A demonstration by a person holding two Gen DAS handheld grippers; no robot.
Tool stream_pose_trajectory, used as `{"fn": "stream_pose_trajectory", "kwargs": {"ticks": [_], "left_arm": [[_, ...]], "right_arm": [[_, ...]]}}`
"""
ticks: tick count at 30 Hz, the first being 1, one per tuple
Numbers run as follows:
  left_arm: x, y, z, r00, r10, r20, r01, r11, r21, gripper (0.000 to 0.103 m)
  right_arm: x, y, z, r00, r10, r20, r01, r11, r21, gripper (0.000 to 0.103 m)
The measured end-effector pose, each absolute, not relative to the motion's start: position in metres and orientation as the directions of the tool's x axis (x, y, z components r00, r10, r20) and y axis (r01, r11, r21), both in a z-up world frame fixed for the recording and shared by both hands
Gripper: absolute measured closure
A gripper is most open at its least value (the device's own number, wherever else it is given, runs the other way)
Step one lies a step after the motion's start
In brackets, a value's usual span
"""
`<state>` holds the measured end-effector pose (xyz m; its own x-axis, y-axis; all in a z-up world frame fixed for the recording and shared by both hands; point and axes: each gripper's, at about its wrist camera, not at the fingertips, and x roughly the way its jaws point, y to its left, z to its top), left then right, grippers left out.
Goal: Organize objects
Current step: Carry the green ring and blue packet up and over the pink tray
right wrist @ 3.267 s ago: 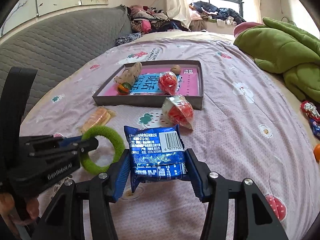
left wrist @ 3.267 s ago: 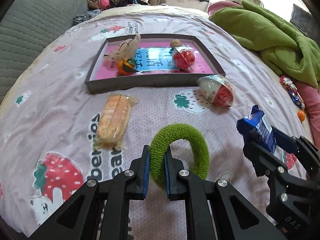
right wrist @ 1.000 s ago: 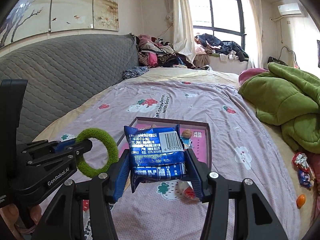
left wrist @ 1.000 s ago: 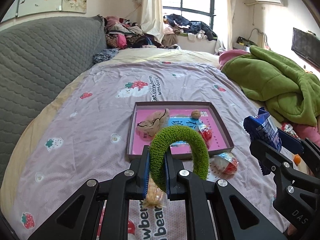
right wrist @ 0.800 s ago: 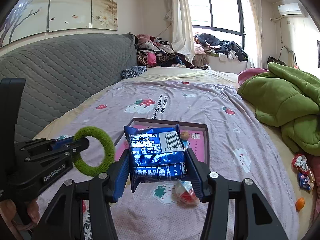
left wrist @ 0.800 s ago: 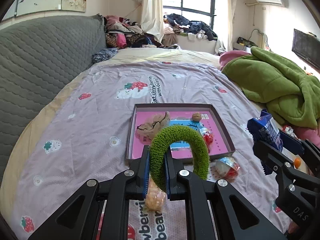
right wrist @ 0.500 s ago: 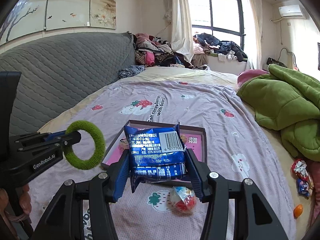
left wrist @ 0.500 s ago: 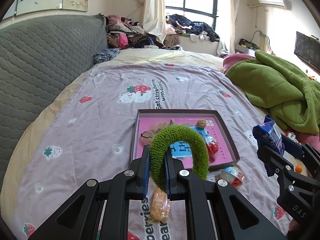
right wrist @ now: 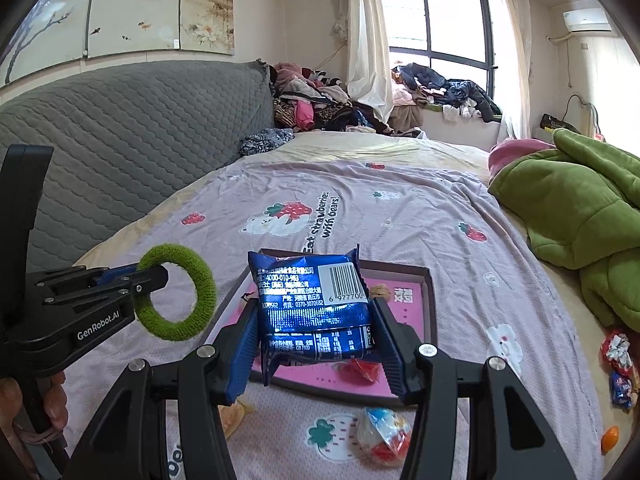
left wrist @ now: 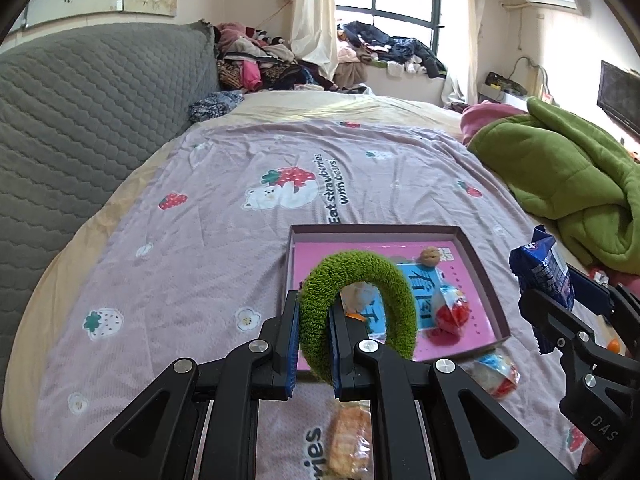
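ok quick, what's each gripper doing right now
Left gripper: shut on the green ring.
Right gripper: shut on the blue snack packet.

The ring point(left wrist: 356, 308) was fuzzy moss green; the snack packet point(right wrist: 314, 308) glossy blue with a white barcode. The tray point(left wrist: 476, 264) had a pink floor and dark rim. The bedsheet point(left wrist: 224, 240) was lilac, printed with strawberries and bears.
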<state>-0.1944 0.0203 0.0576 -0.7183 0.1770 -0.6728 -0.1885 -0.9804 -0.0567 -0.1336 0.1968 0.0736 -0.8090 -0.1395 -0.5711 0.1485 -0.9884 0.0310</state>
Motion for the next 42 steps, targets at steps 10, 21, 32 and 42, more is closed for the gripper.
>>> {"fn": "stream_pose_trajectory", "kwargs": {"ticks": [10, 21, 32, 42], "left_arm": [[-0.221, 0.019, 0.029, -0.692, 0.184, -0.698, -0.196, -0.979, -0.065, 0.091], [-0.247, 0.021, 0.009, -0.689, 0.188, -0.701, -0.192, -0.979, -0.073, 0.091], [-0.279, 0.028, -0.013, -0.678, 0.222, -0.700, -0.209, -0.972, -0.106, 0.091], [-0.309, 0.040, -0.051, -0.649, 0.266, -0.713, -0.224, -0.962, -0.155, 0.090]], "right_arm": [[-0.157, 0.187, 0.050, -0.799, -0.123, -0.588, 0.147, -0.989, 0.007, 0.049], [-0.186, 0.182, 0.029, -0.782, -0.100, -0.615, 0.138, -0.990, -0.014, 0.049], [-0.215, 0.171, 0.002, -0.757, -0.070, -0.649, 0.141, -0.988, -0.058, 0.049], [-0.235, 0.169, -0.031, -0.719, -0.033, -0.694, 0.123, -0.989, -0.081, 0.049]]}}
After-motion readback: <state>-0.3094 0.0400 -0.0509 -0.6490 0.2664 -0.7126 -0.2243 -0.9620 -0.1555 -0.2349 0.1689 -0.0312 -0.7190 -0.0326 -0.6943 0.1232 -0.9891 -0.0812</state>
